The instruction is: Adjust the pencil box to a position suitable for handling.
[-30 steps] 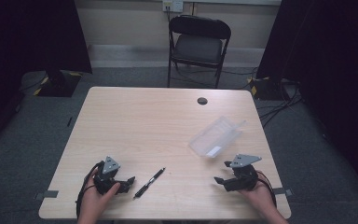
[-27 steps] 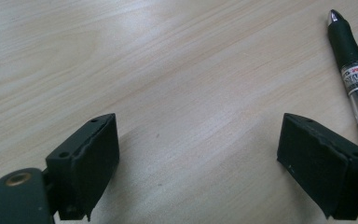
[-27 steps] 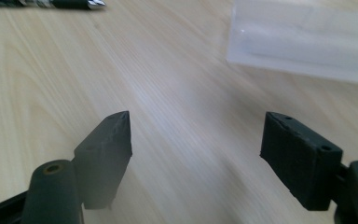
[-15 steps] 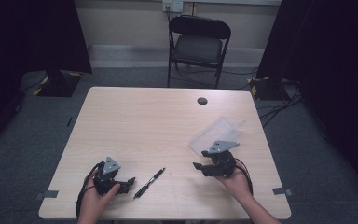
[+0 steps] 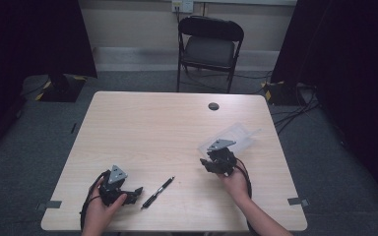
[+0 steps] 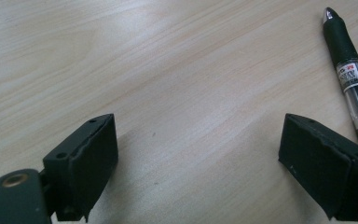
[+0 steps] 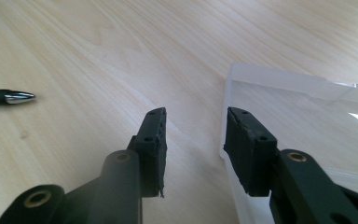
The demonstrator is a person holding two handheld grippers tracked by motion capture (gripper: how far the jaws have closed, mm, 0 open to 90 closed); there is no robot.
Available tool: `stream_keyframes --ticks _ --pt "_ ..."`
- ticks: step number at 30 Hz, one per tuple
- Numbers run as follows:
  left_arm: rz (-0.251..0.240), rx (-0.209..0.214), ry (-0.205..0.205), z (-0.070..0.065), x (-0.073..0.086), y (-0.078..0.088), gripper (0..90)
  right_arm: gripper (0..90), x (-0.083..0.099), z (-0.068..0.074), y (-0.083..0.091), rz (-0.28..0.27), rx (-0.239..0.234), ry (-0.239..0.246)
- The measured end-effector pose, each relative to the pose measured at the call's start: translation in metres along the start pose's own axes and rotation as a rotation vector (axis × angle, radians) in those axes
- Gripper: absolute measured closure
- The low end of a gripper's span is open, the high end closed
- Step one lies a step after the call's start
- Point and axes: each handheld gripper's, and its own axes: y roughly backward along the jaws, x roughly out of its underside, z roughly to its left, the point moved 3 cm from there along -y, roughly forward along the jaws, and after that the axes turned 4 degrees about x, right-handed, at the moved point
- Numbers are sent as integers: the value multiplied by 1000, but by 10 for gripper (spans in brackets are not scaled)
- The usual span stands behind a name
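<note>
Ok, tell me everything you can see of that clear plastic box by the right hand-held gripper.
The clear plastic box is a shallow, see-through rectangular tray with thin frosted-looking walls and no lid on it. It lies flat on the table near its right edge, turned at an angle, and nothing can be made out inside it. The right hand-held gripper sits at its near corner; its jaws have just been closing, one jaw on each side of the box wall, with a gap left. Whether they touch it cannot be told.

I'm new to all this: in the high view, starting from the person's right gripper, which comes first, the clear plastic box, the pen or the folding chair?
From the right gripper:
1. Clear plastic box, right beside it.
2. Pen, toward the left hand.
3. Folding chair, beyond the table's far edge.
</note>
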Motion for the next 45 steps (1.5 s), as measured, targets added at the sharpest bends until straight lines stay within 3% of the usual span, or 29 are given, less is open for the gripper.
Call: stream_keyframes --ticks 17,20,27,39,45 --pt "1 1 -1 0 0 0 115 494 9 -3 23 -26 -49 20" --pt "0 0 0 0 0 0 115 478 5 -5 28 -42 -68 1" --pt "0 1 0 0 0 0 115 474 3 -7 30 -39 -62 4" --pt "1 1 0 0 0 0 115 457 4 6 26 -37 -83 19" --pt "0 1 0 0 0 0 115 428 -2 -1 43 -63 -91 31"
